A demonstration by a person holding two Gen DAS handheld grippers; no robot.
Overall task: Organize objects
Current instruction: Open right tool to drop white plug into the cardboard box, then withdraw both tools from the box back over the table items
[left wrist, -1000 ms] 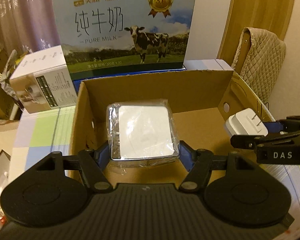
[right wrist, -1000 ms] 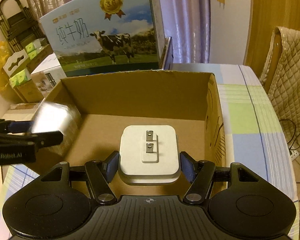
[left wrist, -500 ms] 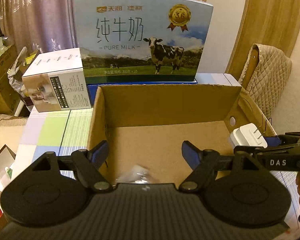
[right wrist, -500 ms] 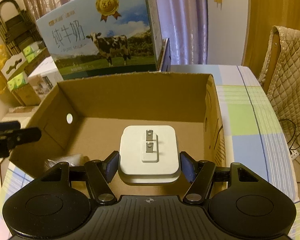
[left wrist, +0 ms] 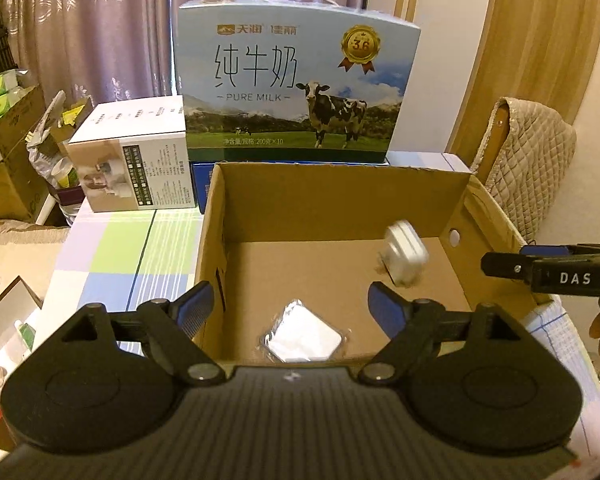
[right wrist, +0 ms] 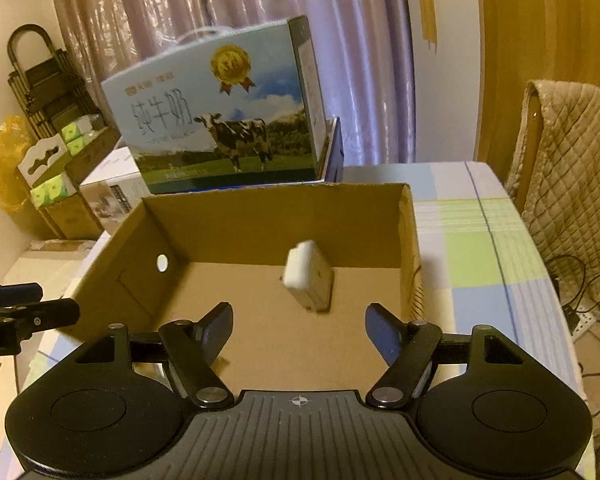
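The white plug adapter (right wrist: 309, 276) is inside the cardboard box (right wrist: 260, 216), blurred and tilted, near the right wall of the box; I cannot tell if it touches the floor of the box. The square packet in clear wrap (left wrist: 303, 337) lies flat on the floor of the box, close to its near wall and well apart from the adapter.

My right hand-held gripper (right wrist: 299, 330) is over the near edge of the box. Its jaws have just been opening; they stand spread, with nothing between them. My left hand-held gripper (left wrist: 288, 304) is also at the near edge of the box, more to the left wall. Its jaws have also just been opening and are spread, not touching the packet.

Behind the box stands a milk carton (left wrist: 296, 84) with a cow picture. Left of the box, a white carton (left wrist: 134, 160) rests on the counter (left wrist: 116, 256) with its checked cloth.
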